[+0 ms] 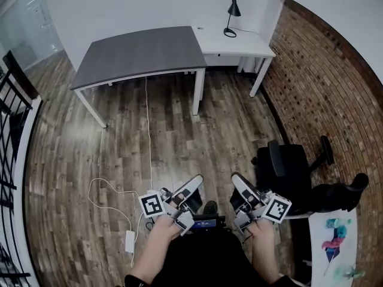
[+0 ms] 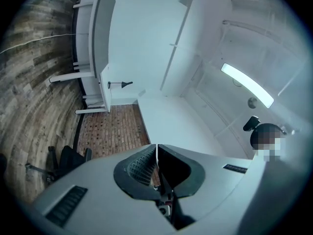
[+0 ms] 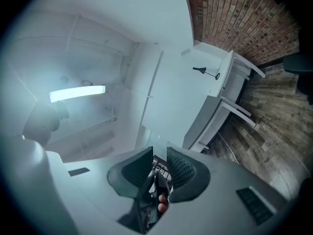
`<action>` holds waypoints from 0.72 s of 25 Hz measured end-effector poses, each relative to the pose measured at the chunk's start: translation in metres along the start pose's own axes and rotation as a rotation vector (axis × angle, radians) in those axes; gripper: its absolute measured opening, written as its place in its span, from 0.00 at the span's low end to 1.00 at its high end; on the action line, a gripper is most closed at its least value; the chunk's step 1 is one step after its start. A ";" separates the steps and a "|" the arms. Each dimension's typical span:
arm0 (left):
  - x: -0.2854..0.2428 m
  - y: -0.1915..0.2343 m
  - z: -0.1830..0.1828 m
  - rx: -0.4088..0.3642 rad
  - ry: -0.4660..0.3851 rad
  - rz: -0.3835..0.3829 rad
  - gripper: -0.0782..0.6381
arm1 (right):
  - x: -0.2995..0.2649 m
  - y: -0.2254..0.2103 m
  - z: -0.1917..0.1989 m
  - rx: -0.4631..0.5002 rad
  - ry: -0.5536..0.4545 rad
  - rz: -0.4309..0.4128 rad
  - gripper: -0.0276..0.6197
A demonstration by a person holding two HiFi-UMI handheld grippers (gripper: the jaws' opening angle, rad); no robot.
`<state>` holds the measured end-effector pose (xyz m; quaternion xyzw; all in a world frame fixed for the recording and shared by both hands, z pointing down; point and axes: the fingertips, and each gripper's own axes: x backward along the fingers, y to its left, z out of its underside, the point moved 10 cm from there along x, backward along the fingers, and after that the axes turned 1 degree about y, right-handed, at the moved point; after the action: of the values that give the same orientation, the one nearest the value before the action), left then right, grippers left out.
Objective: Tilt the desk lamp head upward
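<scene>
**Desk lamp (image 1: pixel 231 15) on far desk; grippers nowhere near it**

The black lamp stands on the white desk (image 1: pixel 246 42) in the far corner, between the grey desk (image 1: pixel 140 55) and the brick wall (image 1: pixel 326 85). Both grippers are held low by the person's body, well apart from the lamp. Left gripper (image 1: pixel 193 183): jaws clenched together, nothing between. Right gripper (image 1: pixel 238 181): jaws slightly parted, empty.

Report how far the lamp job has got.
Done: nothing. The lamp stands on the white desk across the room, its head pointing down. In hand: nothing. The left claw is shut and empty, the right claw is slightly open and empty, and both are close to the person's body. Left: walk to the desk, grip the head, tilt it up.
</scene>
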<state>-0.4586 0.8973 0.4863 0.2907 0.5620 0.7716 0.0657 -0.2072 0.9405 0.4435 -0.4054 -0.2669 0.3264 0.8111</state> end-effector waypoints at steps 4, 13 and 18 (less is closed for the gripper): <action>-0.040 0.003 -0.024 -0.020 0.040 -0.055 0.13 | -0.034 -0.024 -0.035 -0.046 -0.011 -0.059 0.16; -0.134 0.022 -0.051 -0.172 0.160 -0.104 0.13 | -0.050 -0.073 -0.100 -0.113 -0.028 -0.140 0.16; -0.178 0.041 -0.050 -0.192 0.239 -0.076 0.13 | -0.026 -0.100 -0.129 -0.129 -0.089 -0.101 0.16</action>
<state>-0.3289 0.7646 0.4468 0.1677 0.5000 0.8479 0.0547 -0.1027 0.8126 0.4540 -0.4279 -0.3431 0.2849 0.7861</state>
